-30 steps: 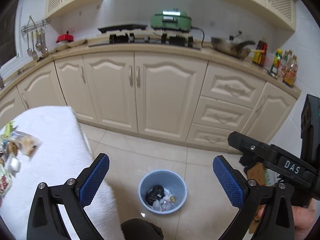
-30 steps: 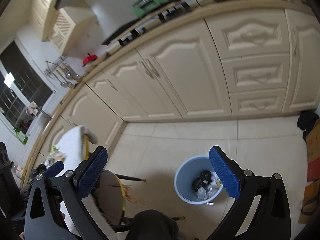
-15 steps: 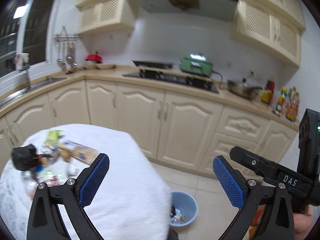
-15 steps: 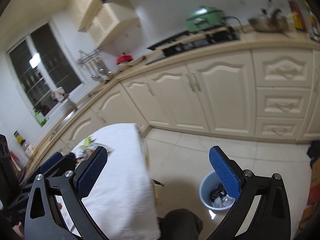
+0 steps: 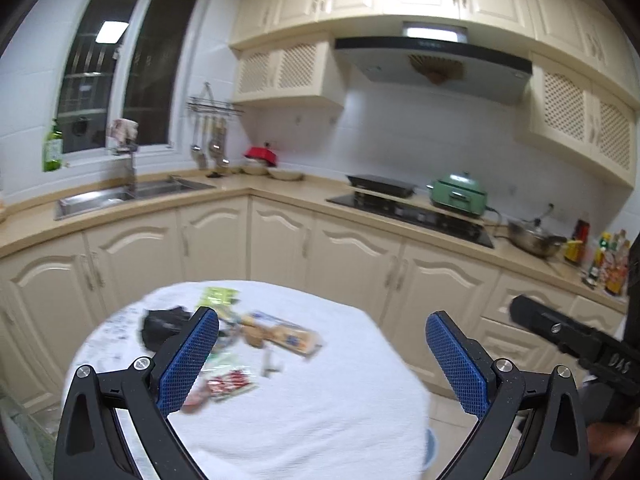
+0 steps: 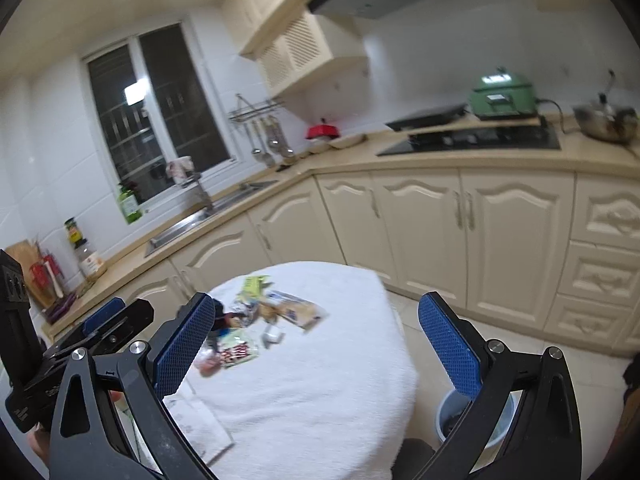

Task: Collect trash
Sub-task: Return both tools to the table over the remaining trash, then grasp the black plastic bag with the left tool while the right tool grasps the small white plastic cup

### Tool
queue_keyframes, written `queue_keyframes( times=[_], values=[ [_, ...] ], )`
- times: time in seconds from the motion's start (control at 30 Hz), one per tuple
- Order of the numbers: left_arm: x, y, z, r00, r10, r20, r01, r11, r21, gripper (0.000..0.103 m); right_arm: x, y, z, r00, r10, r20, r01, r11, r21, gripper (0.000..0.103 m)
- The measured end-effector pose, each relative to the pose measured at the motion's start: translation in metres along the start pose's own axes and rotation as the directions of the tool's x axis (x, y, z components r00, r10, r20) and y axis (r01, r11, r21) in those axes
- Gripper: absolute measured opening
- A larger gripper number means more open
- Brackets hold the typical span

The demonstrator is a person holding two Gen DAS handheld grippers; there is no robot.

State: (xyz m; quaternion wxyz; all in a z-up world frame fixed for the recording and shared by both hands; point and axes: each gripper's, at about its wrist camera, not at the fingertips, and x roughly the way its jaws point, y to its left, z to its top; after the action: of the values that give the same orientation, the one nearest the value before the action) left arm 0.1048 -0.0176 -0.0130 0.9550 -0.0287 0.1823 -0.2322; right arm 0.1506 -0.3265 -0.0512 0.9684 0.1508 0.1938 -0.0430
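Observation:
Several pieces of trash lie on a round table under a white cloth [image 5: 320, 408]: a tan snack wrapper [image 5: 280, 336], a black crumpled bag [image 5: 160, 326], a green packet [image 5: 218, 296] and a red-and-white wrapper [image 5: 226, 384]. The same pile shows in the right wrist view [image 6: 256, 320]. My left gripper [image 5: 322, 360] is open and empty above the table's near side. My right gripper [image 6: 316, 348] is open and empty above the table. A blue trash bin [image 6: 448, 416] stands on the floor right of the table, partly hidden by my right finger.
Cream kitchen cabinets [image 5: 352, 264] run behind the table, with a sink [image 5: 120, 196], a stove [image 5: 412, 212] and a green cooker [image 5: 458, 194] on the counter. The other gripper shows at the right edge [image 5: 580, 344]. Tiled floor [image 6: 504, 344] lies right of the table.
Both cameras have swung up and left from the floor bin to the table. The trash pile has come into the middle of both views. Both grippers stay open.

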Motion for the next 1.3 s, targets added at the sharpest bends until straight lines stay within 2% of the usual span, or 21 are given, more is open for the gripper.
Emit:
queue_keyframes(
  times=[0.23, 0.47, 0.7, 0.97, 1.2, 1.3],
  values=[
    [-0.046, 0.017, -0.022, 0.996, 0.094, -0.002, -0.094, 0.995, -0.040, 0.102, 0.008, 0.046, -0.006, 0.999, 0.046, -0.006, -0.047, 0.993, -0.105, 0.103],
    [-0.068, 0.031, -0.038, 0.986, 0.163, -0.036, -0.165, 0.983, -0.075, 0.102, 0.032, 0.071, -0.020, 0.996, 0.064, -0.059, -0.073, 0.984, -0.164, 0.103],
    [-0.036, 0.047, -0.031, 0.977, 0.196, -0.087, -0.204, 0.974, -0.094, 0.102, 0.077, 0.078, -0.043, 0.986, 0.056, -0.157, -0.087, 0.977, -0.194, 0.103],
    [0.023, 0.074, -0.025, 0.959, 0.231, -0.166, -0.251, 0.961, -0.113, 0.102, 0.157, 0.087, -0.080, 0.949, 0.055, -0.312, -0.131, 0.964, -0.230, 0.103],
    [0.082, 0.089, -0.009, 0.956, 0.231, -0.182, -0.251, 0.963, -0.099, 0.102, 0.214, 0.077, -0.092, 0.923, 0.032, -0.382, -0.108, 0.978, -0.178, 0.103],
    [0.117, 0.088, 0.001, 0.955, 0.232, -0.187, -0.250, 0.965, -0.081, 0.102, 0.235, 0.073, -0.092, 0.912, 0.039, -0.409, -0.111, 0.982, -0.154, 0.096]
  ],
)
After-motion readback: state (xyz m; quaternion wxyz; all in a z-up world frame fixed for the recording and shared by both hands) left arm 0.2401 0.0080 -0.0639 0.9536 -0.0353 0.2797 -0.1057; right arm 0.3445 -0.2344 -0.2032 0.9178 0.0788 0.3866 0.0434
